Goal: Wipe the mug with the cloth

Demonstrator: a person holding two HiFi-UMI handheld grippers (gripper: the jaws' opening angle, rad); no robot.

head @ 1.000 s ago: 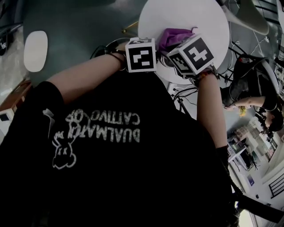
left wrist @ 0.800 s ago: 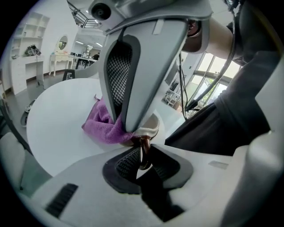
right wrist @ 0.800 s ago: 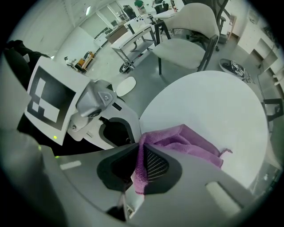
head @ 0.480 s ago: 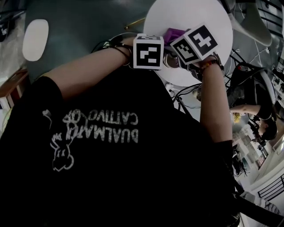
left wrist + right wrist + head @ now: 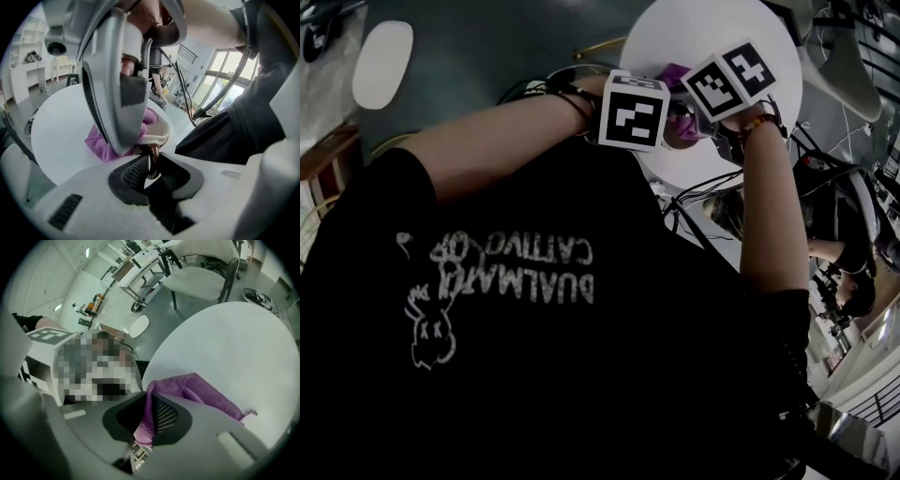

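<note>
In the left gripper view, my left gripper is shut on the brown handle of a pale mug, which it holds at the near edge of the round white table. My right gripper is shut on a purple cloth. That gripper's grey body reaches down into the mug, and the cloth bunches beside and inside it. In the head view the two marker cubes sit side by side over the table and hide the mug. Only a strip of cloth shows there.
A white chair stands beyond the table. An oval white pad lies on the dark floor to the left. Cables hang under the table's near edge. Another person sits off to the right.
My right gripper has tipped over further with the cloth, and less of the cloth shows between the cubes. The left gripper has kept its hold and its place.
</note>
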